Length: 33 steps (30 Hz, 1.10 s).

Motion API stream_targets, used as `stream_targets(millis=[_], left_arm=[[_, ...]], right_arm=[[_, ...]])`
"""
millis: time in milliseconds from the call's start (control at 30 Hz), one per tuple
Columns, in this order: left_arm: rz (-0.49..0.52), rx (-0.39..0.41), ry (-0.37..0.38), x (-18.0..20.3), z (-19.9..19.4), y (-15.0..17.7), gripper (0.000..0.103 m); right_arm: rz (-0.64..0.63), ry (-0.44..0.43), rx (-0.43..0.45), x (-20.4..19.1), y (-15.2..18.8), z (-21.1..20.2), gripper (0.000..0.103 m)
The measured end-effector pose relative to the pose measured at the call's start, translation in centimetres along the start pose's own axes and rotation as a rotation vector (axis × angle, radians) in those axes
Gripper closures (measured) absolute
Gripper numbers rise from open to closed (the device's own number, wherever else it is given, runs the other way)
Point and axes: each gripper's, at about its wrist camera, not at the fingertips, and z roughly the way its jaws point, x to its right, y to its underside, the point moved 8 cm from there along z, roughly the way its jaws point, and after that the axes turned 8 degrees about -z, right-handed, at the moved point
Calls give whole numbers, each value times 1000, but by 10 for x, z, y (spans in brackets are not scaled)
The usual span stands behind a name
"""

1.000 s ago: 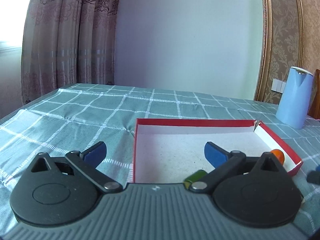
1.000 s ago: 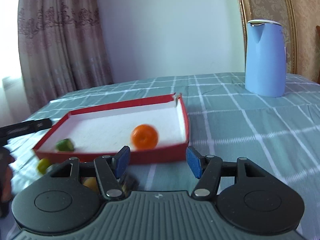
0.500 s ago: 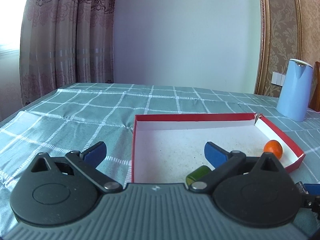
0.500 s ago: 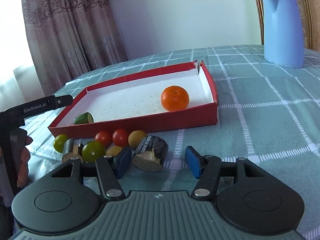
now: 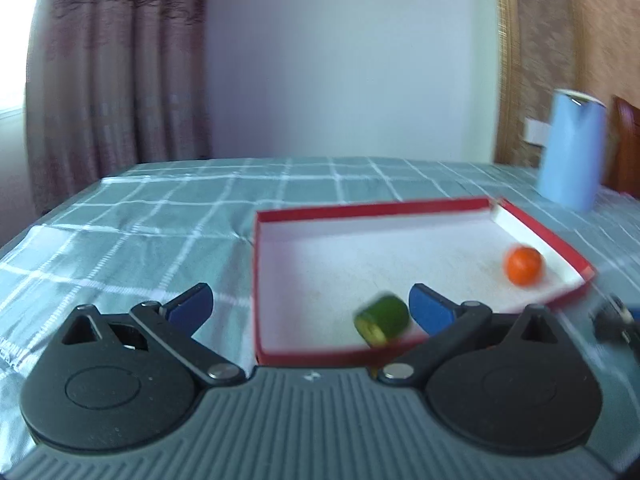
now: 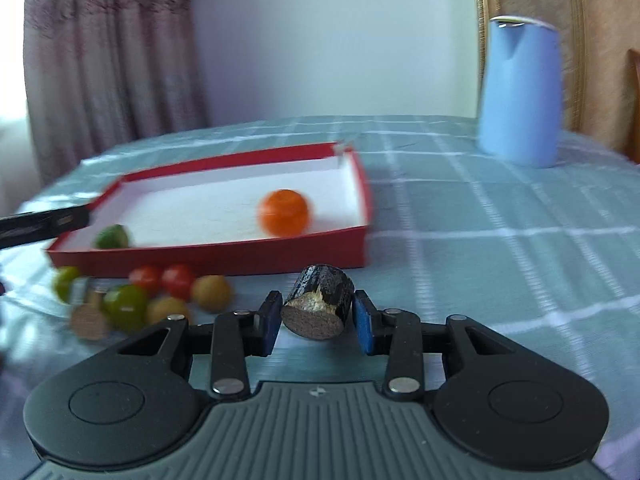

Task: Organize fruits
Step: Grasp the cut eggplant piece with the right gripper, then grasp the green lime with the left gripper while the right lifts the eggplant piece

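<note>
A red tray (image 5: 372, 210) with a white floor lies on the checked tablecloth; its front wall (image 6: 240, 258) faces the right wrist view. Inside it are an orange (image 5: 524, 266) (image 6: 284, 212) and a green cut piece (image 5: 382, 320) (image 6: 112, 237). My left gripper (image 5: 310, 300) stands wide open over the tray's near left corner, holding nothing. In front of the tray, the jaws of my right gripper (image 6: 314, 318) are closing on a dark, bark-skinned chunk (image 6: 320, 304), and both blue pads touch its sides.
A heap of small fruits sits before the tray: red tomatoes (image 6: 164, 278), a green one (image 6: 126, 306), a yellow one (image 6: 212, 292). A blue jug (image 6: 520, 92) (image 5: 572, 148) stands at the far right. Curtains and a wall lie behind the table.
My right gripper has moved up to the dark chunk and its jaws have narrowed around it. The left view has tipped, showing more of the tray floor and the green piece.
</note>
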Motion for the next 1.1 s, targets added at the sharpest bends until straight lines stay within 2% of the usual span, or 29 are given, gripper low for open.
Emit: stream_targets(millis=[100, 200, 400, 600, 667, 700, 733, 767, 833, 967, 1100], left_arm=[[16, 33, 16, -2, -18, 3, 0], [55, 41, -15, -6, -28, 7, 0], [118, -49, 17, 1, -24, 25, 0], [190, -154, -42, 11, -1, 37, 0], [194, -177, -72, 8, 5, 40, 5], [184, -183, -49, 8, 5, 41, 15], [168, -186, -21, 8, 5, 41, 21], [157, -189, -10, 6, 5, 41, 21], [141, -191, 7, 5, 4, 41, 30], [131, -189, 15, 5, 3, 40, 31], [85, -179, 32, -1, 0, 37, 37]], right_arm=[[27, -35, -6, 4, 2, 2, 66], [23, -49, -14, 1, 3, 4, 65], [23, -50, -13, 1, 3, 4, 65], [22, -48, -14, 1, 3, 4, 65], [18, -46, -15, 0, 3, 4, 65], [15, -45, -16, 0, 4, 4, 65], [13, -44, -17, -1, 3, 4, 64], [12, -43, -17, -1, 3, 4, 65], [9, -41, -18, -2, 3, 4, 65], [5, -39, -19, -2, 3, 4, 65], [5, -39, -19, -3, 3, 4, 65]])
